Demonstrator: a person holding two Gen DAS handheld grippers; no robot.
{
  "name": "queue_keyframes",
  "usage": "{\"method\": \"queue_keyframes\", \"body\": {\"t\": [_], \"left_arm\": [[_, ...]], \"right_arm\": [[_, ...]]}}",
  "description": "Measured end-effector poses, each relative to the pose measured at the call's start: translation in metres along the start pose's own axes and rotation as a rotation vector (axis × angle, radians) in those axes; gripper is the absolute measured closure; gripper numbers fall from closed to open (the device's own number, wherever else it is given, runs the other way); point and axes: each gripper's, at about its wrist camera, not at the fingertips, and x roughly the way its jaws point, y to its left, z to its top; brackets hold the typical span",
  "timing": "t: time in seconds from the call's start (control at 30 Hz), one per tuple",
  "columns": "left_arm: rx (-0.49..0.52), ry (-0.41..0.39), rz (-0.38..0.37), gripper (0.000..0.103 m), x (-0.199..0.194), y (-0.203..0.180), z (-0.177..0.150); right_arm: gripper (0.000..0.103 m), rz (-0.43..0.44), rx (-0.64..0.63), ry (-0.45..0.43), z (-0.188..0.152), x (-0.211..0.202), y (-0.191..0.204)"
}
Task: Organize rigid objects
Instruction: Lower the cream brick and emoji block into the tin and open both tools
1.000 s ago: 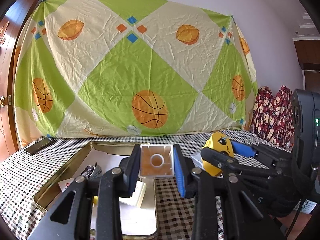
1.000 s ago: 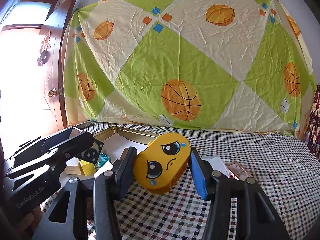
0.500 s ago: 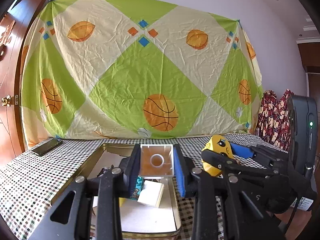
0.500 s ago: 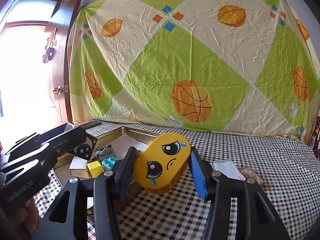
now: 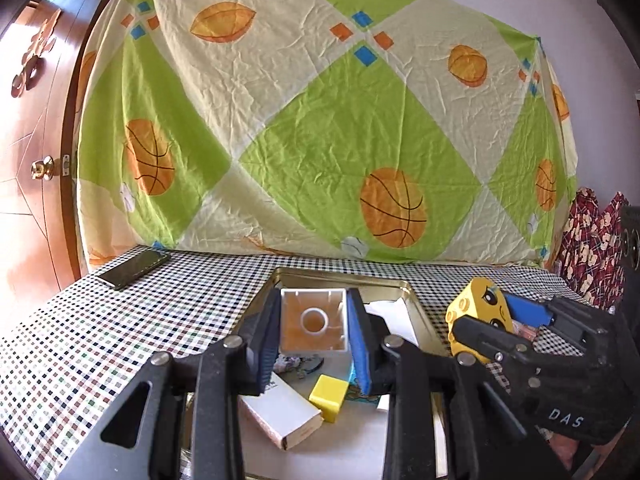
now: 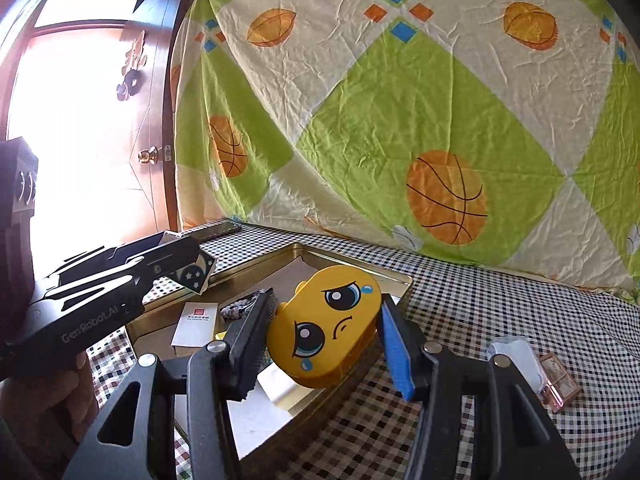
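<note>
Both grippers I have carried leftward over the gold tray; left gripper jaws stay clamped on the white block, right gripper jaws on the yellow face block.

- Two grippers are seen: left gripper, right gripper.
- One gold tray is counted.
- One phone is counted.
- Two yellow blocks are counted: face block, small cube.

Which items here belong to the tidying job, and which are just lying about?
Job:
- white hollow block in left claw
- yellow face block in right claw
- gold tin tray
- small yellow cube
- white box

Lying about:
- phone
- bedsheet backdrop
- door
</note>
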Motion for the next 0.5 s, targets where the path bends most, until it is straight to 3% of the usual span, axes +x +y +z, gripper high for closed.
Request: {"method": "queue_keyframes", "body": {"t": [0.43, 0.47, 0.5], "left_arm": [[0.028, 0.095, 0.038, 0.072, 0.03, 0.012, -0.002], [0.029, 0.096, 0.042, 0.072, 0.03, 0.013, -0.002], [0.029, 0.1, 0.041, 0.063, 0.03, 0.012, -0.002]], "right_arm": [[0.048, 0.057, -0.042, 0.099, -0.003, 0.041, 0.025], [0.048, 0.068, -0.036, 0.103, -0.003, 0.041, 0.024], [0.047, 0.075, -0.031, 0.111, -0.003, 0.043, 0.023]]}}
